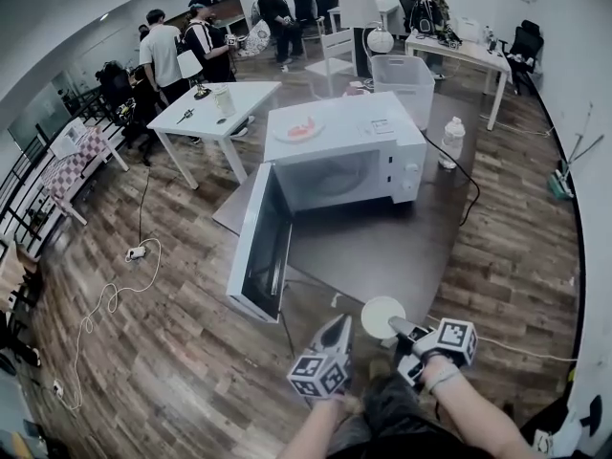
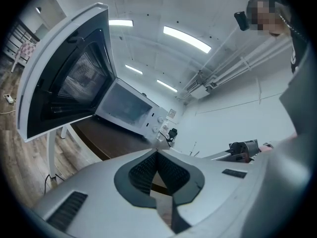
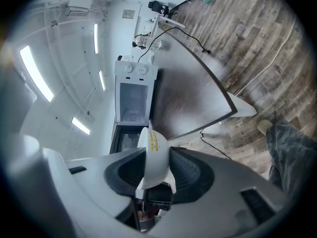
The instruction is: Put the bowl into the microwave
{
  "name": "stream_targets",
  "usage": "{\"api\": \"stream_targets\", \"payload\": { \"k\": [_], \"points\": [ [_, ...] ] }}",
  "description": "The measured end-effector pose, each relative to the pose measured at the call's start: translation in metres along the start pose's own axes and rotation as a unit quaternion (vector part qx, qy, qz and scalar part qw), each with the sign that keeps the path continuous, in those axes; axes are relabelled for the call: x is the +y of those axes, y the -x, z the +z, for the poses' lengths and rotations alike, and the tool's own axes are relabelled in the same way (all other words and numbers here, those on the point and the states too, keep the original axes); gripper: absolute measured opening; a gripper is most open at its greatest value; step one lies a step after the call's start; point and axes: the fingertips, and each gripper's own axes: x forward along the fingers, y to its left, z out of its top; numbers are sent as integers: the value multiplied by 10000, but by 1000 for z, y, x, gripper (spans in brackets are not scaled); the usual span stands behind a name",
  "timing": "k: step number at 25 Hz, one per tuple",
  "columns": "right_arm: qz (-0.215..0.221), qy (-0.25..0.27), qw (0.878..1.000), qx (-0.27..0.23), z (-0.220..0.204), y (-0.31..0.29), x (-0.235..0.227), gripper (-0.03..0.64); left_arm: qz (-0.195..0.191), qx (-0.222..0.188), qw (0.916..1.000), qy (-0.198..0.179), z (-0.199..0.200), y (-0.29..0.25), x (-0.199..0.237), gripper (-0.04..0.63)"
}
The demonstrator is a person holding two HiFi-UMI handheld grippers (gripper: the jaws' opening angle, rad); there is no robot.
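A white microwave [image 1: 344, 156] stands on a dark table [image 1: 382, 251], its door [image 1: 260, 242] swung wide to the left and the cavity lit. My right gripper [image 1: 397, 328] sits off the table's near edge, shut on the rim of a white bowl [image 1: 382, 316]. In the right gripper view the bowl [image 3: 153, 152] stands edge-on between the pads of the right gripper [image 3: 154, 163], with the microwave [image 3: 132, 98] beyond. Beside it, my left gripper [image 1: 337, 331] is shut with its tips together and holds nothing. In the left gripper view the left gripper [image 2: 157, 153] faces the door [image 2: 64, 78] and the microwave [image 2: 131, 108].
A plate [image 1: 299, 130] with something red lies on top of the microwave. A clear bin [image 1: 406, 79] and a bottle [image 1: 451, 142] stand behind the table. White tables [image 1: 215, 108] and several people are at the back. A power strip [image 1: 136, 252] with cable lies on the floor.
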Motion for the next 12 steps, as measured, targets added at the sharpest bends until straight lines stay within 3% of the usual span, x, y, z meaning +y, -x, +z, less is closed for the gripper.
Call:
{"api": "stream_targets", "payload": {
  "k": [12],
  "points": [
    [31,112,9995,289,48,-61,27,137,187,-89,9998,-36,31,-64,34,0]
  ]
}}
